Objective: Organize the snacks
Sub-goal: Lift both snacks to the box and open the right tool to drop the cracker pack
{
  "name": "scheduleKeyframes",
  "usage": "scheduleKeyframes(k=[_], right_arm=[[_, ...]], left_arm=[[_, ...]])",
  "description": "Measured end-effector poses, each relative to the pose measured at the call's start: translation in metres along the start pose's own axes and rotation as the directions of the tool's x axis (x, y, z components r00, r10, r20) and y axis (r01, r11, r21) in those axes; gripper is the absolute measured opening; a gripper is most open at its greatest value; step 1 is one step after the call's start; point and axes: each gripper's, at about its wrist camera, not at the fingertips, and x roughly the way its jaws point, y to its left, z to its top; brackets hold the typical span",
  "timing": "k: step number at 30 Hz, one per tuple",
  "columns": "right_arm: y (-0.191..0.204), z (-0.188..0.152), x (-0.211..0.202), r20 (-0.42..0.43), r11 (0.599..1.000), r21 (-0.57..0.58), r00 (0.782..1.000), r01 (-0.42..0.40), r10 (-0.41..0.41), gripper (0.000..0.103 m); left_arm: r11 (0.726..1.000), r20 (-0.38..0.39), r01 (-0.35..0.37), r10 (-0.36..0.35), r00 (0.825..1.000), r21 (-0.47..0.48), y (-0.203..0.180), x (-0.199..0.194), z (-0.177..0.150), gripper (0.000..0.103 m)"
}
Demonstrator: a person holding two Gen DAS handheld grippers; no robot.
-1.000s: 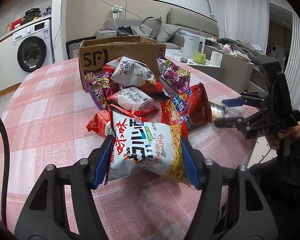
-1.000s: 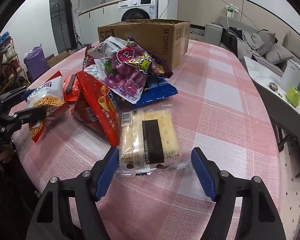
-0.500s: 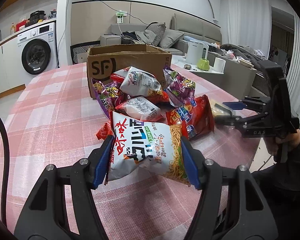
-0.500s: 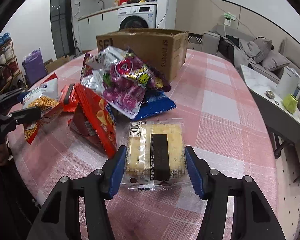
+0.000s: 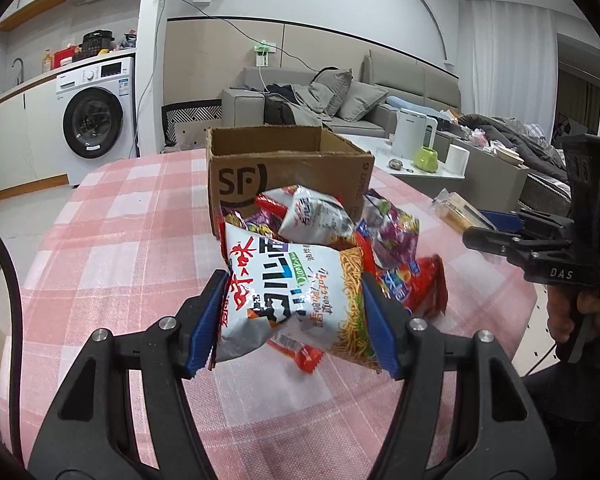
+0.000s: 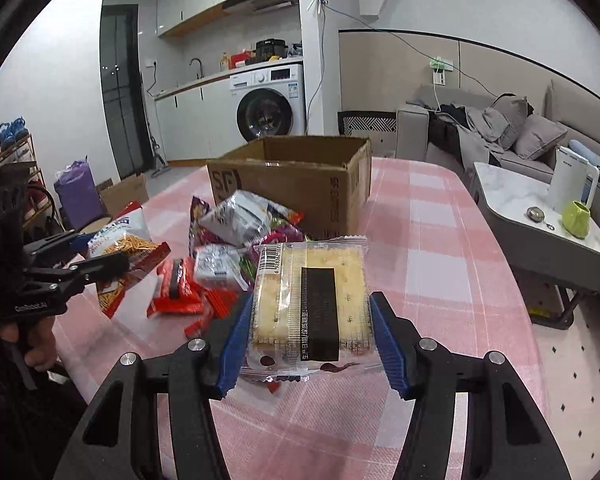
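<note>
My left gripper [image 5: 292,320] is shut on a white and orange noodle snack bag [image 5: 296,292] and holds it above the pink checked table [image 5: 120,240]. My right gripper [image 6: 310,332] is shut on a clear pack of crackers [image 6: 312,300], also lifted off the table. An open cardboard box [image 5: 288,172] marked SF stands behind a pile of snack bags [image 5: 384,248]. The box also shows in the right wrist view [image 6: 300,176]. The right gripper with the crackers shows at the right of the left wrist view [image 5: 496,236].
A coffee table with a white kettle [image 6: 572,180] and green cup [image 6: 576,220] stands right of the table. A sofa [image 5: 340,100] and a washing machine [image 5: 96,108] are behind. Red packets [image 6: 180,284] lie near the table's left edge.
Both grippers have lifted their packs off the table and risen. The right gripper closed on the crackers. The box interior has come into view.
</note>
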Motion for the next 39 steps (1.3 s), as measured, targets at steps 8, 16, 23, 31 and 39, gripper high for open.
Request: scheduleKeyframes(k=[8,16,23,31,39], right_arm=[[0.002,0.032,0.000,0.039,0.999,0.047,0.999,-0.019,0.017,0.059],[0.007,0.055,0.016,0.041,0.997,0.063,0.999,-0.033,0.030,0.059],[0.002,0.073,0.030,0.041,0.996,0.083,0.998,-0.041,0.037,0.059],[-0.008,0.096,0.050,0.036,0.993,0.109,0.998,-0.051,0.048,0.059],[-0.013,0.116,0.065,0.038,0.992,0.114,0.998,-0.061,0.057,0.059]], left_arm=[[0.999,0.005,-0.021,0.021,1.000,-0.038,0.010,0.008,0.019,0.062],[0.997,0.018,-0.052,0.053,0.998,-0.058,0.018,0.018,0.046,0.062],[0.996,0.041,-0.052,0.055,0.998,-0.075,0.024,0.026,0.074,0.062],[0.994,0.050,-0.067,0.072,0.996,-0.087,0.029,0.044,0.104,0.062],[0.994,0.039,-0.079,0.082,0.996,-0.074,0.033,0.076,0.132,0.062]])
